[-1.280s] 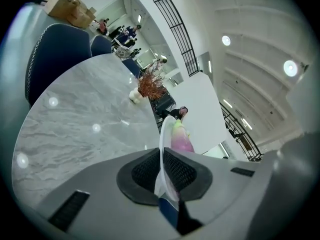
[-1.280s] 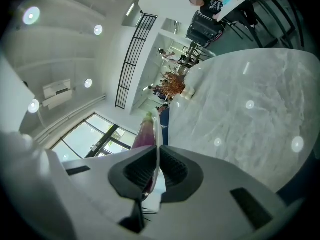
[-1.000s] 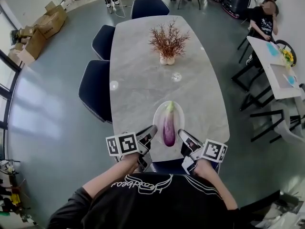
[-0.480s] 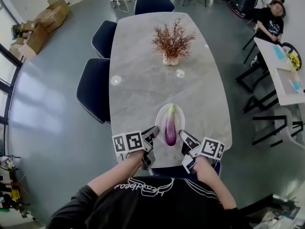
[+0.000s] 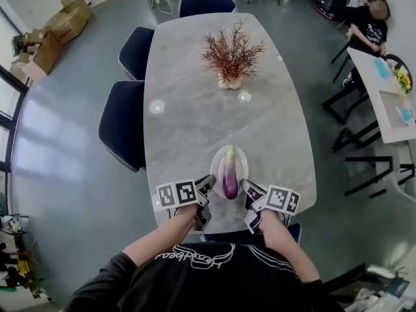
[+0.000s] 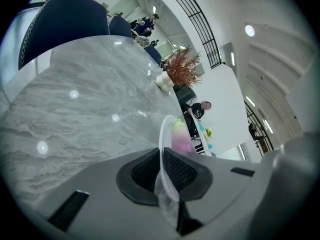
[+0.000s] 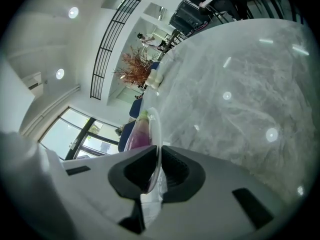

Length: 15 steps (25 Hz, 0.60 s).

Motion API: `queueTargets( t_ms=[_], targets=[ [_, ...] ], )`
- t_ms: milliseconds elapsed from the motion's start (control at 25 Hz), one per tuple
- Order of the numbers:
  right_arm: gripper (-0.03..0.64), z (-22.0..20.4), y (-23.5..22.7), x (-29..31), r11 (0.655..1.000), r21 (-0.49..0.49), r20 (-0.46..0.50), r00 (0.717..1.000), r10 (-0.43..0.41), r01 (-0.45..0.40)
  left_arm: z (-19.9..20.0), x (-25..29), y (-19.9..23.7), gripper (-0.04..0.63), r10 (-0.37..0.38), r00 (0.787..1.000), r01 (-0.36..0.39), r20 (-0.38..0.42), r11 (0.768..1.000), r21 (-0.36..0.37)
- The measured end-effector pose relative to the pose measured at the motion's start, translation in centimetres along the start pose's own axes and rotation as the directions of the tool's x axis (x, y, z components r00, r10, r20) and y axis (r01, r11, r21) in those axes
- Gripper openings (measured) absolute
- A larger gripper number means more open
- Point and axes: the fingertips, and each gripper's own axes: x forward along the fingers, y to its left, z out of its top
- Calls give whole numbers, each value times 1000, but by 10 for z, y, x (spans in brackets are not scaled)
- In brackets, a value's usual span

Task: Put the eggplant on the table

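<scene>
Head view, left to right.
- Upper left: brown cardboard boxes (image 5: 62, 28) on a grey floor.
- Left of centre: two padded dark-blue chairs (image 5: 122, 130) along the table edge.
- Centre: long table (image 5: 188, 103) with rounded corners and a glossy grey marble-veined top. A small pale vase of dry reddish twigs (image 5: 231, 54) stands toward its far end.
- Lower centre, over the table's near end: left gripper (image 5: 207, 187) is clamped on the left rim of the plate (image 5: 229, 153). In the left gripper view its black, cross-hatched pads (image 6: 181, 171) pinch the thin rim (image 6: 161, 136).
- Plate: oval, thin, whitish and translucent. Cannot tell whether it touches the tabletop.
- Eggplant (image 5: 230, 175) lies lengthwise in the plate. It is smooth and glossy purple, paling to a green stem end that points away from the person.
- Right gripper (image 5: 248, 188) is closed on the opposite rim, with its pads tight on the plate edge (image 7: 158, 129) and the eggplant (image 7: 137, 134) just beyond.
</scene>
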Motion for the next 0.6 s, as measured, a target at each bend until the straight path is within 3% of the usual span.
queueTargets(
  t_ms=[600],
  targets=[
    [21, -7, -21, 18, 993, -41, -91, 990, -111, 107, -5, 17, 25, 23, 96, 995, -95, -38, 995, 10]
  ],
)
